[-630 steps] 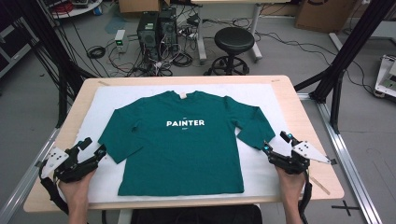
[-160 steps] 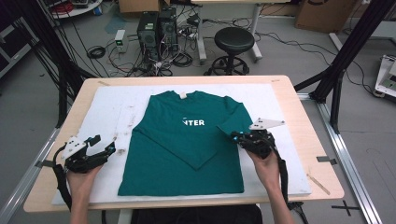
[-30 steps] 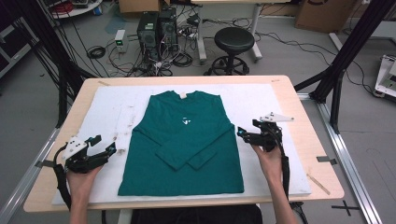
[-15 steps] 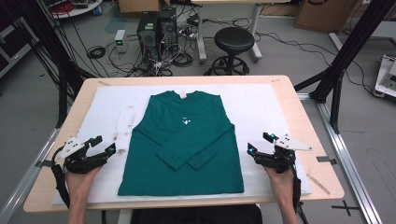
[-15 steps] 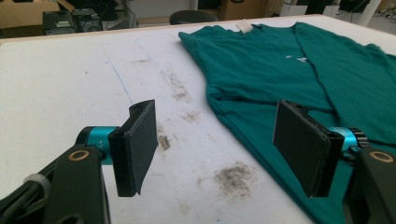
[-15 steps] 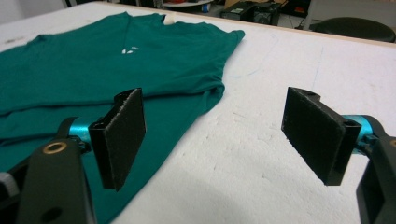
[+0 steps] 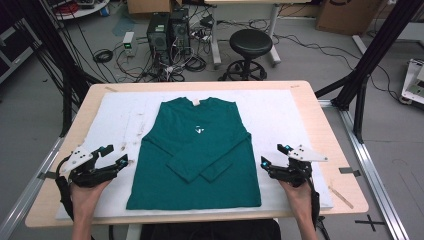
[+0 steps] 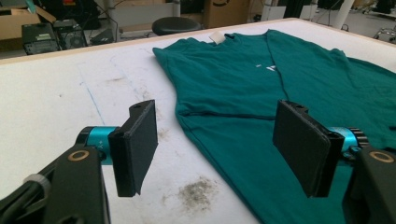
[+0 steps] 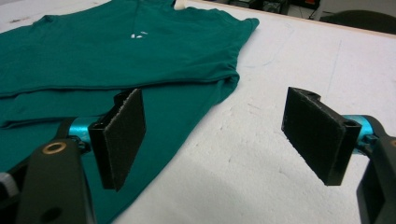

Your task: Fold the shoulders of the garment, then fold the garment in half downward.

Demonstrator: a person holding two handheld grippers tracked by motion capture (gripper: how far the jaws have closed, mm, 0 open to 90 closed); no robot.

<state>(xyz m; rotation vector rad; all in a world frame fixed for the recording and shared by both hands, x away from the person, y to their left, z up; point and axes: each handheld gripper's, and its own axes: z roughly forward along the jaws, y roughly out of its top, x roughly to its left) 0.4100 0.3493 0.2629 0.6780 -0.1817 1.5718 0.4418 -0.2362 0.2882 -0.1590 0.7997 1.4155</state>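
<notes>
A dark green long-sleeved shirt (image 7: 197, 155) lies flat on the white padded mat (image 7: 290, 120), both sleeves folded in and crossed over its front. Its left hem edge (image 8: 219, 140) and its right side (image 9: 140, 60) appear in the two gripper views. My left gripper (image 7: 114, 156) rests at the shirt's lower left, just off the cloth, open with nothing between its pads (image 8: 135, 144). At the lower right my right gripper (image 7: 272, 156) hovers beside the hem, also open and empty, one pad (image 9: 119, 135) over the cloth's edge.
The mat covers a wooden table (image 7: 330, 135) whose front edge is close to both hands. Brown stains (image 8: 198, 193) mark the mat at the left. Behind the table stand a black stool (image 7: 248, 47), computer towers (image 7: 165, 30) and cables on the floor.
The shirt's sleeves were folded inward since the earliest frame. In the last second my right gripper drew back from the shirt's right side toward the front right corner. The left gripper stayed put.
</notes>
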